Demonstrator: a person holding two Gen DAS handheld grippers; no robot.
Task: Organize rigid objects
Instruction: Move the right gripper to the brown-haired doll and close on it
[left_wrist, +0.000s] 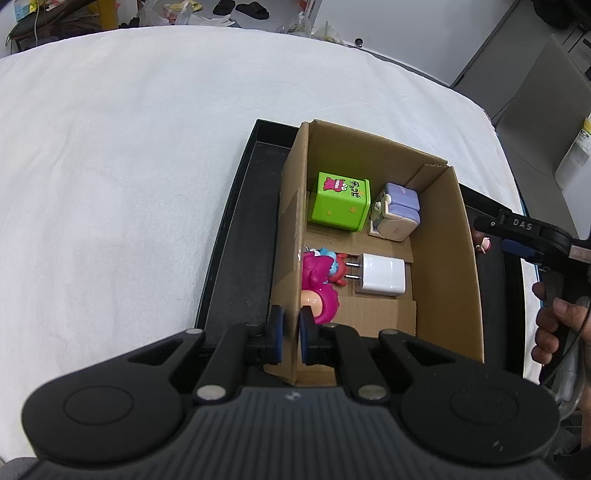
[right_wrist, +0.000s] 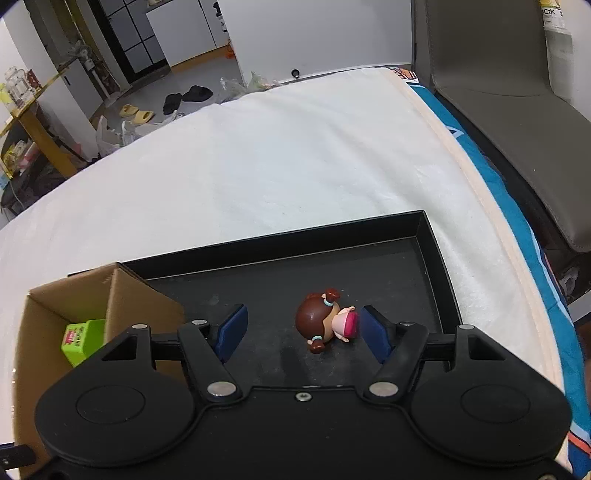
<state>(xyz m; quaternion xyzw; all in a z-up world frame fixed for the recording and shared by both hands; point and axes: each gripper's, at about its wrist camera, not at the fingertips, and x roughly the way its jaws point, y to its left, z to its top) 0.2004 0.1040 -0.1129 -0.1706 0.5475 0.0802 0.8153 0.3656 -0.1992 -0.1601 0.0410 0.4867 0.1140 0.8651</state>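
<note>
A cardboard box (left_wrist: 447, 266) stands in a black tray (left_wrist: 240, 236). Inside lie a green cube (left_wrist: 340, 205), a purple-and-white toy (left_wrist: 397, 214), a white charger (left_wrist: 382, 275) and a pink figure (left_wrist: 319, 284). My left gripper (left_wrist: 291, 334) is shut on the box's left wall. My right gripper (right_wrist: 301, 330) is open, with a brown-haired doll (right_wrist: 325, 321) lying on the tray (right_wrist: 406, 273) between its fingers, close to the right one. The box (right_wrist: 122, 295) and the green cube (right_wrist: 83, 339) show at its left. The right gripper also shows in the left wrist view (left_wrist: 517, 229).
The tray sits on a white cloth (left_wrist: 129, 166) that covers the table. A grey chair (right_wrist: 517, 110) stands past the table's right edge. Slippers and bags lie on the floor beyond the far edge.
</note>
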